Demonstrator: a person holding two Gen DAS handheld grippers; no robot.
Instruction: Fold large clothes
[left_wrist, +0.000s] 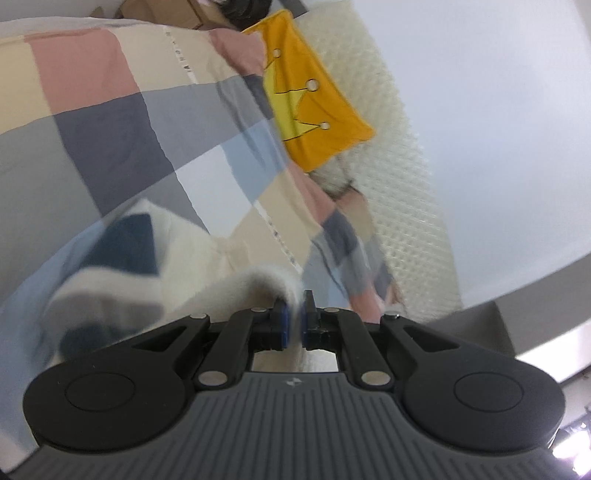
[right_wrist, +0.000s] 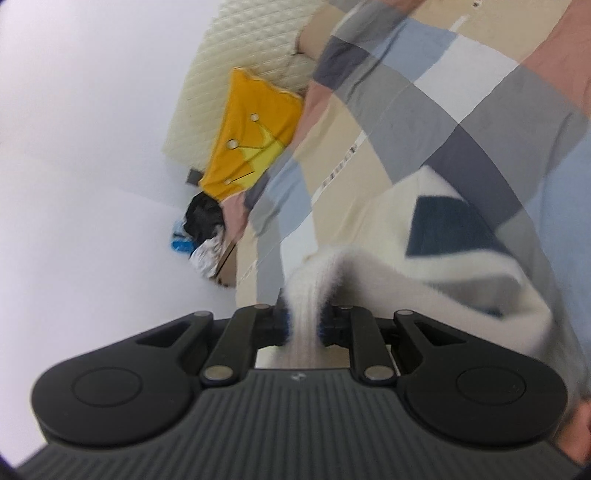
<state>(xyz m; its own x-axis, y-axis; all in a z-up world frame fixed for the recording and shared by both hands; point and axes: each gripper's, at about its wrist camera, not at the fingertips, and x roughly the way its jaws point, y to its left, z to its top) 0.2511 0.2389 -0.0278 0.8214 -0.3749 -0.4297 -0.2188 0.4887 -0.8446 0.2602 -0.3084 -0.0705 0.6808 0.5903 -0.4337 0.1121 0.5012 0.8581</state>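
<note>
My left gripper (left_wrist: 294, 318) and right gripper (right_wrist: 303, 320) each clench the white sweater (right_wrist: 424, 236) (fuzzy knit), its body stretched between them over the checked bedspread (left_wrist: 110, 122).

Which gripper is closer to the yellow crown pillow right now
Cannot tell. Both the left gripper and right gripper are shut on the white sweater, each well short of the yellow crown pillow across the checked bedspread.
</note>
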